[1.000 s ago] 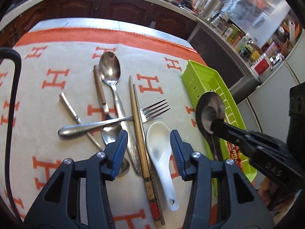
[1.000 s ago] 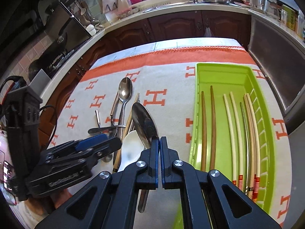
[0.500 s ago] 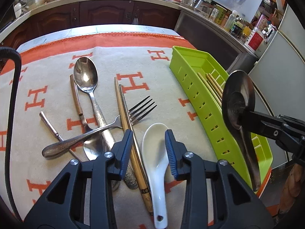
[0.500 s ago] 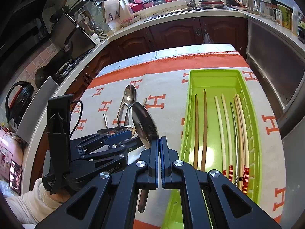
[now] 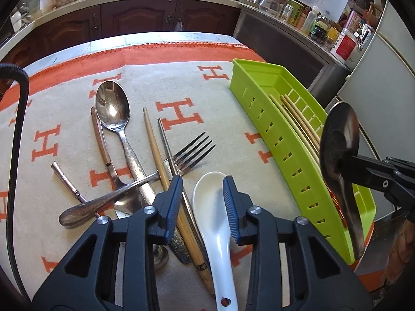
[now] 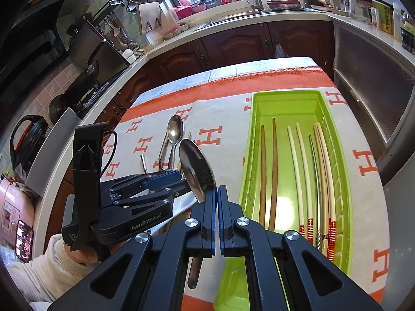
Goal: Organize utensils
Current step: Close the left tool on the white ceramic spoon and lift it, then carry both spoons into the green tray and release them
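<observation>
The left gripper (image 5: 201,202) points down at the cloth with the orange H letters (image 5: 179,112). Its jaws have just been closing. They now stand a little apart, one on each side of the white china soup spoon (image 5: 216,223). The right blue pad looks right at the spoon's bowl edge, but I cannot tell if the pads press on it. The spoon lies flat on the cloth.

The right gripper (image 6: 216,199) is squeezed tight on a dark shiny metal spoon (image 6: 197,171). The spoon stands on edge, bowl up and handle hanging down, just left of the green plastic tray (image 6: 345,181).

The left camera shows the pile on the cloth: a big silver spoon (image 5: 112,108), a silver fork (image 5: 181,160), a brown wooden chopstick (image 5: 155,150) and a thin metal one, all crossing each other. It also shows the holes in the tray's side.

The right camera looks down into the tray. Brown, cream and metal chopsticks (image 6: 298,171) lie in rows there. It also shows a hand in a white sleeve (image 6: 46,267) holding the left gripper.
</observation>
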A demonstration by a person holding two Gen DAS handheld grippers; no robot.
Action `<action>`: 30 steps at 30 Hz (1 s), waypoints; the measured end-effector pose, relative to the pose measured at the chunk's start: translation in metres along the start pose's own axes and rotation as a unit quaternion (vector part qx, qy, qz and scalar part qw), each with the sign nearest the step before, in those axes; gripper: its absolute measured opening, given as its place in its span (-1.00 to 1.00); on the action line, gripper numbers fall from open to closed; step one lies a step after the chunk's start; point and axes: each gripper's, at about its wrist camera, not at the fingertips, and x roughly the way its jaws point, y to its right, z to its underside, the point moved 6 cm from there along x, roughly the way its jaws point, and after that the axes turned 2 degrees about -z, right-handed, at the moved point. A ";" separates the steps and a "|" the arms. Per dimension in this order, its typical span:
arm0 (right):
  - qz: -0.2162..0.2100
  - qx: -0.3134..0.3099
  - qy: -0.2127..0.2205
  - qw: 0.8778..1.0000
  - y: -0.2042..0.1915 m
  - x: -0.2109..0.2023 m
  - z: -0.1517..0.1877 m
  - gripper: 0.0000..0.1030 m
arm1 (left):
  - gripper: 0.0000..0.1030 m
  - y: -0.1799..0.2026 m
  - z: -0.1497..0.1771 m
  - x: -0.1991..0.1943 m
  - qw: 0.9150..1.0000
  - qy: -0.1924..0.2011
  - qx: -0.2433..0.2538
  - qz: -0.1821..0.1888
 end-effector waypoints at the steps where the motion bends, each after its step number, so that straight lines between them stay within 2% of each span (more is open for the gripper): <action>1: 0.000 0.001 0.000 1.000 0.000 0.000 0.000 -0.97 | -0.44 0.002 0.001 0.000 1.000 0.001 0.004 -0.003; 11: -0.005 0.008 -0.008 1.000 0.003 0.007 0.009 -0.97 | -0.49 0.020 0.013 -0.006 0.999 0.001 0.052 -0.013; 14: -0.005 0.013 -0.008 1.000 0.005 0.008 0.011 -0.97 | -0.64 0.022 0.021 -0.004 0.998 -0.018 0.052 0.003; 22: -0.007 0.019 -0.010 1.000 0.009 0.008 0.016 -0.97 | -0.65 0.020 0.028 -0.006 0.998 -0.020 0.051 0.016; 30: -0.009 0.022 -0.018 1.000 0.009 0.015 0.021 -0.97 | -0.67 0.029 0.036 -0.009 0.997 -0.017 0.076 0.005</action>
